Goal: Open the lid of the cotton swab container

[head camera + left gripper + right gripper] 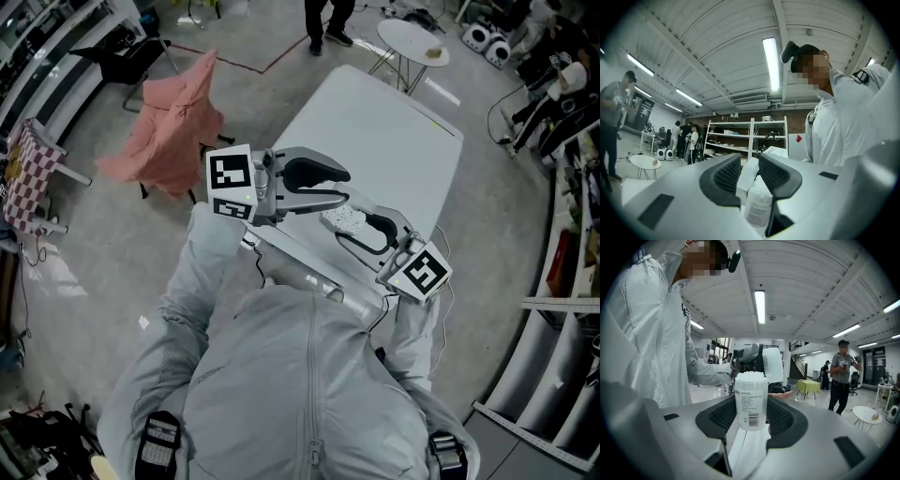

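My right gripper [751, 414] is shut on the cotton swab container [751, 399], a white cylinder with a printed label. It stands upright between the pads, and the swab tips show at its open top. In the head view the container [345, 219] sits in the right gripper [343, 231] above the white table [375, 131], with the left gripper [343, 187] just above it. The left gripper [749, 165] has the white lid [748, 174] between its pads, which press on it; the container's label [758, 208] shows below. From the right gripper view the lid [773, 364] stands raised beside the left gripper [749, 357].
A pink cloth [173, 131] hangs over a chair left of the table. A small round white table [412, 39] and a standing person [328, 23] are beyond it. Shelving [562, 309] runs along the right. Another person [841, 376] stands in the room.
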